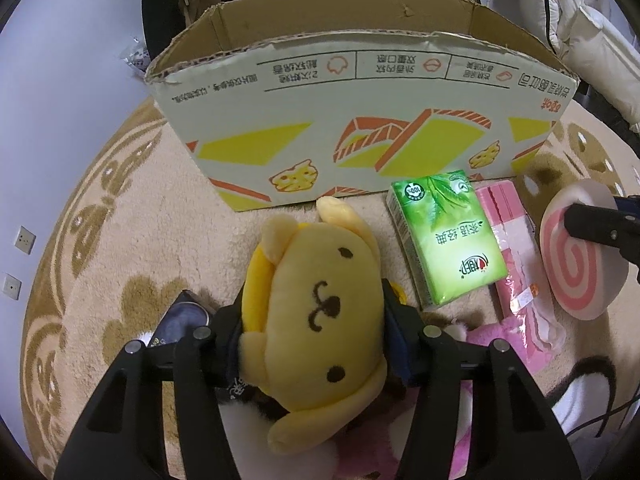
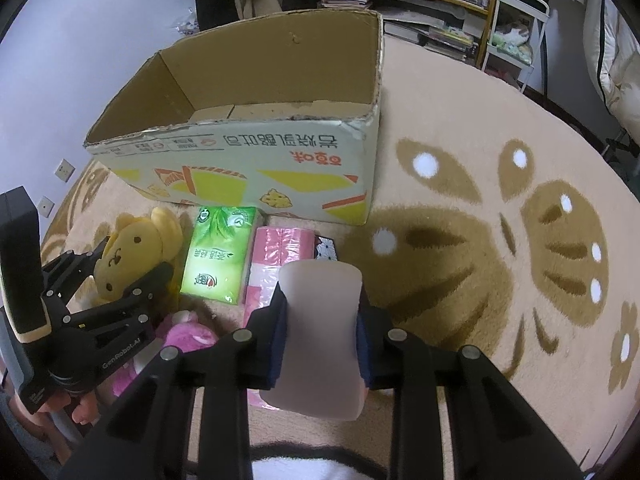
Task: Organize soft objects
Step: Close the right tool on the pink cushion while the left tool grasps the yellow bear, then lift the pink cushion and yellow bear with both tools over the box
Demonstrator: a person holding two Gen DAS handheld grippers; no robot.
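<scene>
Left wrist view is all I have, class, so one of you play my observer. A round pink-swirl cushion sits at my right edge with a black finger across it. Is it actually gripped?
Observer: Yes. The right tongs are shut on the swirl cushion, one pad pressing each flat face.
Operator: I only see the box's far inner wall. What about its floor?
Observer: The floor of the cardboard box shows only bare flaps. Its near strip is hidden by the front wall.
Operator: Anything past the pink pack?
Observer: A small dark item with white flowers peeks out beyond the pink pack, close to the box.
</scene>
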